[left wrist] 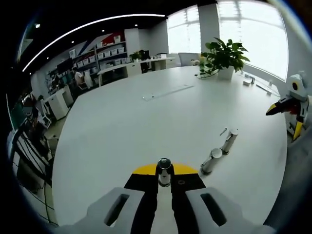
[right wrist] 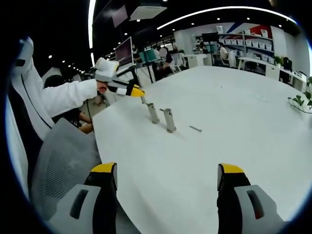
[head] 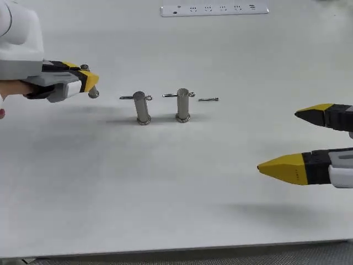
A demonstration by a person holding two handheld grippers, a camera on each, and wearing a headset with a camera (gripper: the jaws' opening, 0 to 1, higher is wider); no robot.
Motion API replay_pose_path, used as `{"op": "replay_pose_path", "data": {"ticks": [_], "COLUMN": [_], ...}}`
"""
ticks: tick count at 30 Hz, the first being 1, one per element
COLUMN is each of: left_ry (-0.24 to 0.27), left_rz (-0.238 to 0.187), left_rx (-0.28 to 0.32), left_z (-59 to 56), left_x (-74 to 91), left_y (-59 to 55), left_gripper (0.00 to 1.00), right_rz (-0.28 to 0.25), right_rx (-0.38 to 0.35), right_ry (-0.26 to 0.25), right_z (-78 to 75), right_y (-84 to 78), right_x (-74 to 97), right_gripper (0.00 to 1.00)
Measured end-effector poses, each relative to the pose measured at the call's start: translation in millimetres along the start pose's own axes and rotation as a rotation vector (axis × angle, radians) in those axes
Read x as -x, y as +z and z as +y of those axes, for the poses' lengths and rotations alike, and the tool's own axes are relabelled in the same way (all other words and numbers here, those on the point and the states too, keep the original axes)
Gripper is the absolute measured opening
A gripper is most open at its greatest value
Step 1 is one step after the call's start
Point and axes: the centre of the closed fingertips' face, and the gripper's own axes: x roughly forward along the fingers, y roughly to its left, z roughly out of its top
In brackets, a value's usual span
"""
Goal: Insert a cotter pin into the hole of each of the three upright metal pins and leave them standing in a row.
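Pinching a metal pin [left wrist: 165, 168] between jaws pressed tight on its shaft, the left gripper [head: 91, 81] hung at the far left of the white bench [head: 165, 193], and a white sleeve [right wrist: 63, 97] reached in behind it. Whether the foot of that held pin touched the bench could not be told. Just to the side of it, two more pins stood upright on their flanged feet, apart from one another and in a line. The first standing pin [head: 143, 109] was the nearer to the left gripper, and the second standing pin [head: 182, 106] stood beyond it. Each carried a pin through a hole near its top, lying level and sticking out on both sides: the first cotter pin [head: 132, 97] through the one and the second cotter pin [head: 172, 95] through the other. A loose cotter pin [head: 208, 99] lay flat on the bench just past the second standing pin, touching neither. The right gripper [head: 278, 139] was held well apart from the row, at the right side of the bench, its yellow-tipped jaws spread wide with nothing between them. A white power strip [head: 214, 9] lay along the far edge, and a potted plant [left wrist: 222, 56] stood at the bench's end in the left gripper view.
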Motion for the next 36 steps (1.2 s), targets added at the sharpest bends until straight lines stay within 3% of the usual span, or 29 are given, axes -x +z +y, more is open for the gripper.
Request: {"op": "replay_pose_path", "data": {"ticks": [1, 7, 12, 14, 16, 19, 22, 24, 25, 29, 36], "left_ry": [-0.001, -0.01, -0.038, -0.054, -0.084, -0.131, -0.169, -0.211, -0.221, -0.255, -0.277], "left_rz": [-0.002, -0.002, -0.008, -0.014, -0.02, -0.019, -0.013, -0.029, -0.025, -0.014, 0.008], "left_rx": [0.001, 0.029, 0.056, 0.04, 0.046, 0.002, 0.0, -0.046, -0.035, -0.062, -0.084], "left_z": [-8.7, -33.7, -54.1, -64.2, -77.8, -97.9, -116.7, -126.7, -133.1, -148.7, -162.1], "left_x": [11.0, 33.3, 40.7, 41.1, 40.5, 38.0, 32.8, 30.1, 28.4, 19.7, 0.6], "left_y": [-5.5, -18.2, -21.4, -21.1, -21.2, -22.2, -21.1, -18.8, -17.6, -17.5, -20.5], "left_gripper": [0.05, 0.06, 0.06, 0.06, 0.06, 0.06, 0.06, 0.06, 0.06, 0.06, 0.06], "right_rz": [0.001, -0.008, -0.01, -0.007, -0.007, -0.01, -0.016, -0.019, -0.021, -0.022, -0.027], "right_rx": [0.002, 0.005, 0.008, 0.009, 0.01, 0.014, 0.018, 0.019, 0.019, 0.015, -0.004], "right_ry": [-0.002, -0.008, -0.012, -0.013, -0.011, -0.012, -0.014, -0.012, -0.014, -0.02, -0.029], "right_z": [0.1, 0.7, 4.4, 5.2, 5.5, 6.6, 6.5, 7.1, 7.0, 10.3, 11.2], "right_y": [-0.1, -0.7, -1.9, -3.2, -3.8, -3.4, -2.7, -2.4, -2.5, -3.5, -6.4], "right_x": [0.7, 3.7, 6.7, 7.5, 7.8, 7.8, 8.5, 9.2, 9.9, 11.4, 12.7], "right_gripper": [0.82, 0.82, 0.82, 0.82, 0.81, 0.81, 0.81, 0.8, 0.81, 0.81, 0.8]}}
